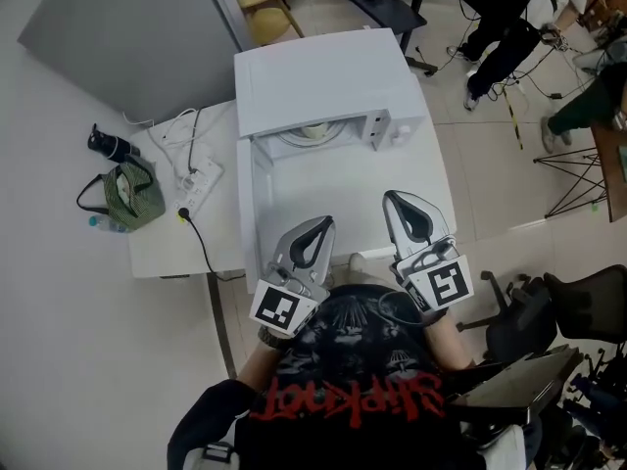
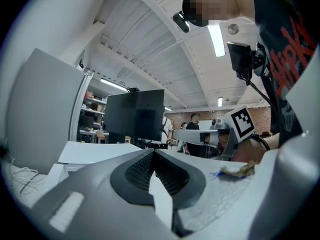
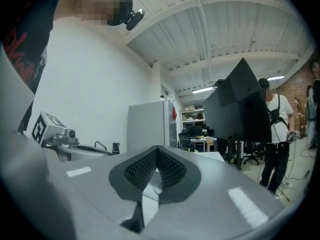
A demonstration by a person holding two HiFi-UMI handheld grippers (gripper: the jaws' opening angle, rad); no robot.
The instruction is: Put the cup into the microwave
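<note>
Left gripper (image 1: 321, 228) and right gripper (image 1: 397, 202) are hanging at 6 o'clock of the microwave (image 1: 323, 76), jaws closed on nothing. Probably just parked; cup unclear.

White microwave (image 1: 328, 71), green striped bag (image 1: 132, 196)

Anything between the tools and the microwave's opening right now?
Nothing visible. The microwave has its door open at the left; the table between its opening and the shut left tool and right tool looks bare.
</note>
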